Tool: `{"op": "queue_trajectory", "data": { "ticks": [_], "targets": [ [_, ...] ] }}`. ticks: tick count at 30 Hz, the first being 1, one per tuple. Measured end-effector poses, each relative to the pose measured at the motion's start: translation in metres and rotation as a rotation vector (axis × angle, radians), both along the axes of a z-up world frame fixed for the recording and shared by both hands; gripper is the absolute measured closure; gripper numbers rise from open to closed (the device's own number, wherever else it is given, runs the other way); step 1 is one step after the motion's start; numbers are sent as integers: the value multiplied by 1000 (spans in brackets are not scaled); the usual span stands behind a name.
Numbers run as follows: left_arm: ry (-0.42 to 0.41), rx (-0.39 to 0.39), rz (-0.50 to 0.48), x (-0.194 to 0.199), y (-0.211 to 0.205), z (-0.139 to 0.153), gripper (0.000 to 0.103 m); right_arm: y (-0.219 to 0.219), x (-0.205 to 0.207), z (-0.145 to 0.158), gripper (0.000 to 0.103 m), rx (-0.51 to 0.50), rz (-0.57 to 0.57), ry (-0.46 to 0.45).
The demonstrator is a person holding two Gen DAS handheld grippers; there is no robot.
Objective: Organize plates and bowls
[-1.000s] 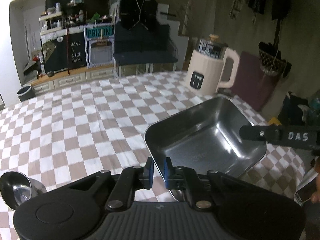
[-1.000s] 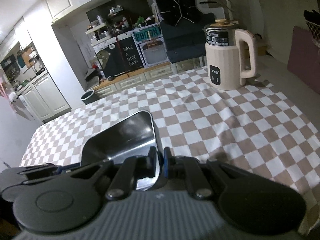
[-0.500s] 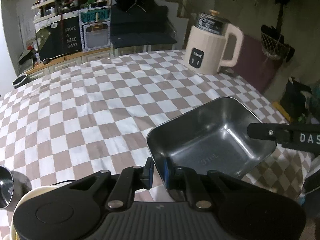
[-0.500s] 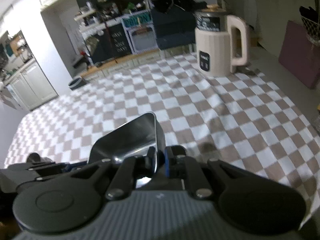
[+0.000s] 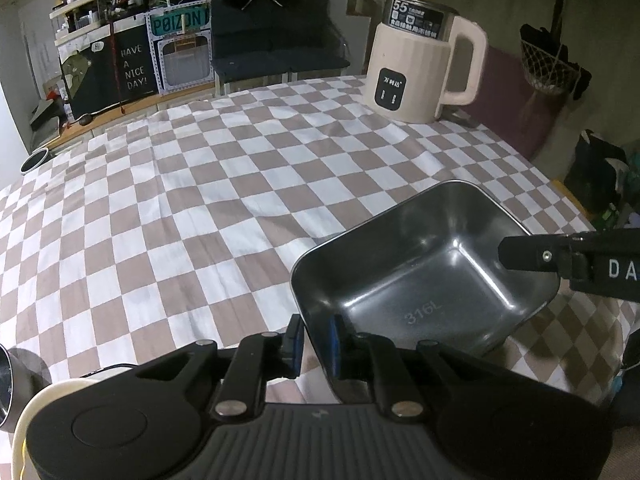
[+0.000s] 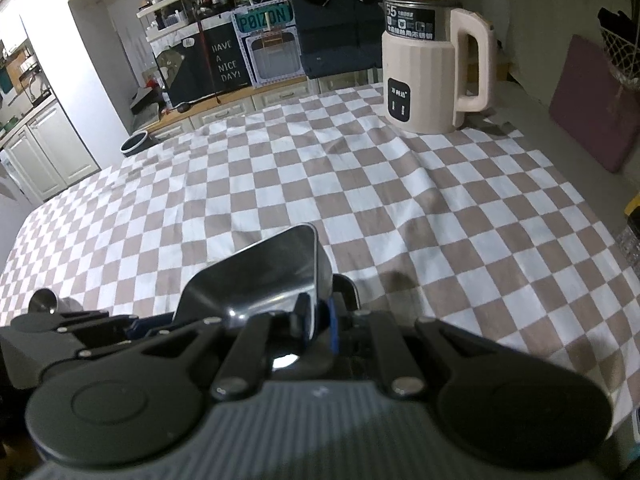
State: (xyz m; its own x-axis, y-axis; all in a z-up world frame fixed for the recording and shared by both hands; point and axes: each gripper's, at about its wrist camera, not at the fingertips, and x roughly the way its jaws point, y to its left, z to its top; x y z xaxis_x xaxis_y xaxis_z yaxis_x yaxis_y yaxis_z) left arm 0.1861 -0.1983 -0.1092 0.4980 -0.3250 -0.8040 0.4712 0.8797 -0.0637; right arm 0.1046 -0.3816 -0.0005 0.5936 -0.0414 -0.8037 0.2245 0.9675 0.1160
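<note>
The left tongs [image 5: 314, 340] are closed on the near rim of the rectangular steel dish [image 5: 424, 276], one blue pad inside the wall and one outside. The right tongs [image 6: 318, 318] are closed on the opposite rim of the same dish; in the left wrist view their black finger reaches over the dish's right-hand edge. The dish is thus carried between both tongs above the checkered cloth [image 5: 200, 208] of the desk, over the near right part of the desk, well short of the cream kettle [image 5: 420, 68] at the far right corner. Compared with one second ago, the dish sits lower and closer to the cloth in the left wrist view, and both grips are unchanged. A round steel bowl [image 5: 16, 380] and a pale rim [image 5: 36, 404] now show at the near left edge of that view, just beside the left tongs' body. Judgement: the dish is in transit downward, probably toward a set-down or stacking position near those items. Whether its base already touches the cloth cannot be determined. Both grips should be released only once the dish rests flat.
</note>
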Motion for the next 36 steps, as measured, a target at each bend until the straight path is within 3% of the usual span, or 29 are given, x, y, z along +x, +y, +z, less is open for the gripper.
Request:
{"op": "queue_trajectory", "data": {
  "ticks": [36],
  "targets": [
    [33,47,-61,3,-12,-16,86,-15,27,-47,90,-26,12,205]
  ]
}}
